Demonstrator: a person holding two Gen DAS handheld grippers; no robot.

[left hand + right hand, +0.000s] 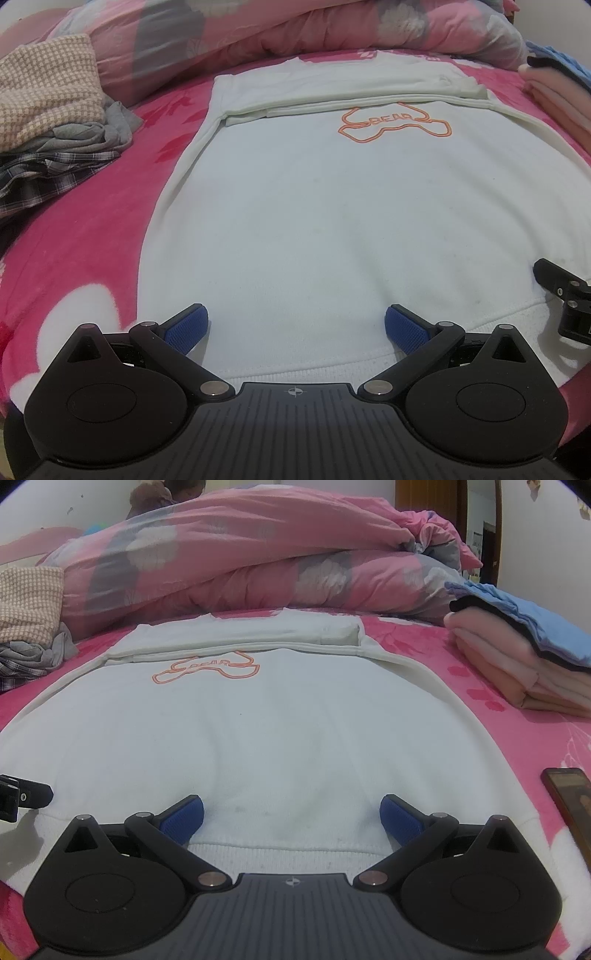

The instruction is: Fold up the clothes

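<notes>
A white sweatshirt (314, 206) with an orange "BEAR" outline print (395, 123) lies flat on the pink bed. Its sleeves are folded across the chest at the far end. It also shows in the right wrist view (280, 731). My left gripper (297, 328) is open just above the ribbed hem, on its left part. My right gripper (291, 814) is open over the hem's right part. Each gripper holds nothing. The right gripper's finger shows at the edge of the left wrist view (565, 291).
A pile of unfolded clothes (55, 122) lies at the left. A pink quilt (258, 554) is heaped at the back. A stack of folded clothes (524, 661) sits at the right. A phone (570, 797) lies near the right edge on the pink blanket (85, 236).
</notes>
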